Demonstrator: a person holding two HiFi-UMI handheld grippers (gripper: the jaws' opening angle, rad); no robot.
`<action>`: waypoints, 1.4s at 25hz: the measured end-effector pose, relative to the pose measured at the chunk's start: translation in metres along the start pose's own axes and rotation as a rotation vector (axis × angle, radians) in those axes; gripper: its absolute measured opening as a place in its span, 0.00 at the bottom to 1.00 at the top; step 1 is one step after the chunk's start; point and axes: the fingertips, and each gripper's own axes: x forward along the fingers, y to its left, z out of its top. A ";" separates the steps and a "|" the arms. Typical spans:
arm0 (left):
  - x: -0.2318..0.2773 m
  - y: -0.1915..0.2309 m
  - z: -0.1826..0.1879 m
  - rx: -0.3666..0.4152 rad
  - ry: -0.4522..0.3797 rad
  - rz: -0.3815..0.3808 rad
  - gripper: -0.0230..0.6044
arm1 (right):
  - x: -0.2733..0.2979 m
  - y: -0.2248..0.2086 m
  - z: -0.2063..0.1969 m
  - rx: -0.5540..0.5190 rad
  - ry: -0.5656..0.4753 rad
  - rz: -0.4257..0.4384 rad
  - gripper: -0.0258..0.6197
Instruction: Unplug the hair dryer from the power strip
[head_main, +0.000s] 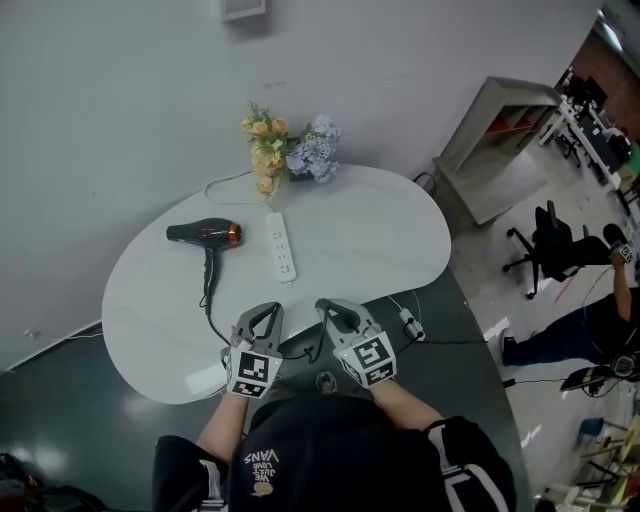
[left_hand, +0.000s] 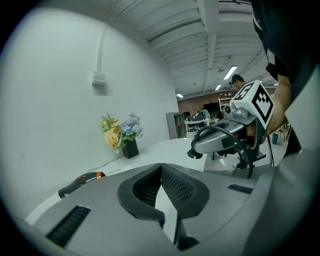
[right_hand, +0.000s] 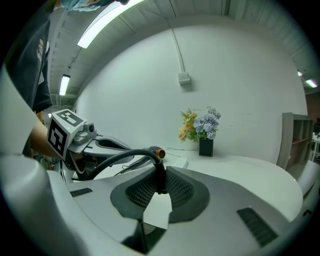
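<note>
The black hair dryer (head_main: 205, 234) with an orange ring lies at the table's left, apart from the white power strip (head_main: 282, 245), whose sockets show no plug. Its black cord (head_main: 212, 300) runs toward me and along the near edge to both grippers. My right gripper (right_hand: 160, 176) is shut on the cord (right_hand: 125, 159), which arcs up and left from its pads. My left gripper (left_hand: 161, 172) is shut with nothing visible between its pads. In the head view the left gripper (head_main: 268, 313) and right gripper (head_main: 331, 309) hover side by side over the near edge. The plug itself is hidden.
A vase of flowers (head_main: 288, 152) stands at the back of the white table (head_main: 400, 230), behind the power strip. A second cable with an adapter (head_main: 410, 324) lies by the table's near right edge. A shelf unit (head_main: 495, 140) and an office chair (head_main: 545, 240) stand to the right.
</note>
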 end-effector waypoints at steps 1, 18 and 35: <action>-0.002 -0.003 0.002 -0.003 -0.006 0.009 0.07 | -0.003 0.000 -0.001 -0.002 -0.002 0.006 0.15; -0.032 -0.048 -0.005 -0.087 0.003 0.090 0.07 | -0.043 0.007 -0.015 -0.036 0.005 0.108 0.15; -0.048 -0.057 0.002 -0.125 -0.024 0.151 0.07 | -0.050 0.013 -0.013 -0.049 0.001 0.153 0.15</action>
